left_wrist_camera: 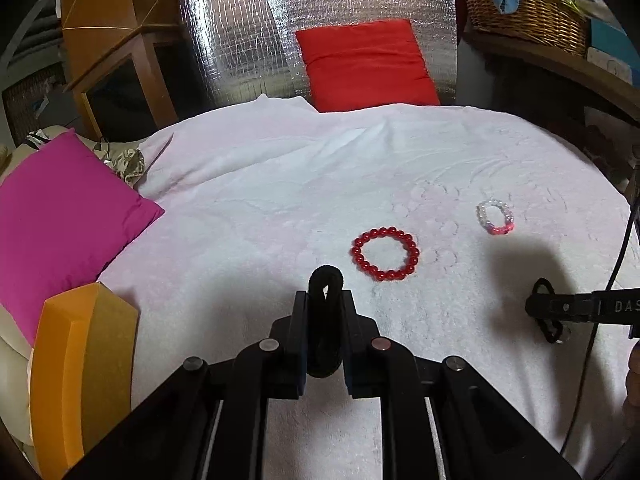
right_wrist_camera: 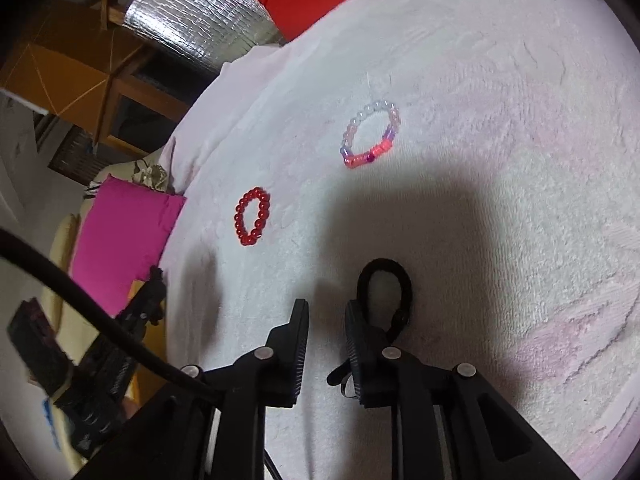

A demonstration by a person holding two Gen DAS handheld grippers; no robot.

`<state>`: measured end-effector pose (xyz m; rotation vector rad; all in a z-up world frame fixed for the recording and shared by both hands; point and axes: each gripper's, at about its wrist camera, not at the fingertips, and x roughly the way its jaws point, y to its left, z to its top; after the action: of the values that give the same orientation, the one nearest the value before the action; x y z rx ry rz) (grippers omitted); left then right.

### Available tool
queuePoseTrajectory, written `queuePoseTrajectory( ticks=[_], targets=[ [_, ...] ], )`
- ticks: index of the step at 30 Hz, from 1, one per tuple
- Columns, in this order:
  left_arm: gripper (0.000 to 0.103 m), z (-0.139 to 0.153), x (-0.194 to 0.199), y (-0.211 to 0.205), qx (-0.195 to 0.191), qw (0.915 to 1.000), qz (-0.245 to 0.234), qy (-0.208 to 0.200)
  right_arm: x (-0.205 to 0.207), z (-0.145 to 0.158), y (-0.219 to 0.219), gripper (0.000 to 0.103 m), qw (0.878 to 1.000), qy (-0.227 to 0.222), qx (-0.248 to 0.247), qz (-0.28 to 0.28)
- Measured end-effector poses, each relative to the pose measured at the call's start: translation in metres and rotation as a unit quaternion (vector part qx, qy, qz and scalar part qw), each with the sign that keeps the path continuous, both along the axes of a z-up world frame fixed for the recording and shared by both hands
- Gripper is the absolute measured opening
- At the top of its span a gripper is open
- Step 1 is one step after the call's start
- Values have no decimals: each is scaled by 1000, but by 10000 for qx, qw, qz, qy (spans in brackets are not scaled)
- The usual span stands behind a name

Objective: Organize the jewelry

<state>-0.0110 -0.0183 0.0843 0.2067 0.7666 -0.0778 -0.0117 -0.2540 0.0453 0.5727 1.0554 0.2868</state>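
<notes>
White towelling covers the bed; left tool clamps a black hair tie. Red bead bracelet and pale pink-white bracelet lie beyond. Right tool, jaws parted, has another black tie looped against one finger.

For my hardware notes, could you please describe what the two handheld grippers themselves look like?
Both are matte black. The left gripper has flat rectangular fingers on angular linkage arms joined by round silver pivot pins. The right gripper matches it, with ribbed inner pads; a thick black cable curves in at its left. Seen from the left wrist, its side bears white letters "DAS".
</notes>
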Motion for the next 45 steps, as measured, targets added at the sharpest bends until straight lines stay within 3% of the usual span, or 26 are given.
queuePoseTrajectory(
  ticks=[2, 7, 12, 14, 20, 23, 26, 30, 45],
  targets=[
    [15, 2, -4, 0, -23, 10000, 15, -20, -2, 7, 2, 10, 9998, -175, -86, -37],
    [15, 8, -11, 3, -44, 9999, 64, -96, -7, 18, -12, 10, 9988, -363, 277, -191],
    [15, 9, -18, 3, -67, 9999, 84, -105, -10, 22, -25, 11, 9984, -205, 134, -500],
    [15, 8, -20, 1, -73, 9999, 55, -82, -9, 19, -28, 18, 9980, -63, -126, -611],
    [15, 4, -23, -3, -94, 10000, 0, -12, -1, 8, -23, 18, 9966, 89, -551, -607],
    [15, 4, -25, -4, -74, 10000, 6, -13, 5, 5, -9, 19, 9930, 127, -1047, -530],
    [15, 5, -27, -2, -36, 10000, 36, -53, 7, 9, 4, 17, 9883, -34, -1459, -439],
    [15, 7, -31, 2, -50, 9999, 86, -95, 4, 13, 10, 7, 9844, -209, -1706, -378],
    [15, 24, -57, 22, -121, 9987, 358, -327, -24, 69, 42, 7, 9819, -1394, -1274, -156]
  ],
)
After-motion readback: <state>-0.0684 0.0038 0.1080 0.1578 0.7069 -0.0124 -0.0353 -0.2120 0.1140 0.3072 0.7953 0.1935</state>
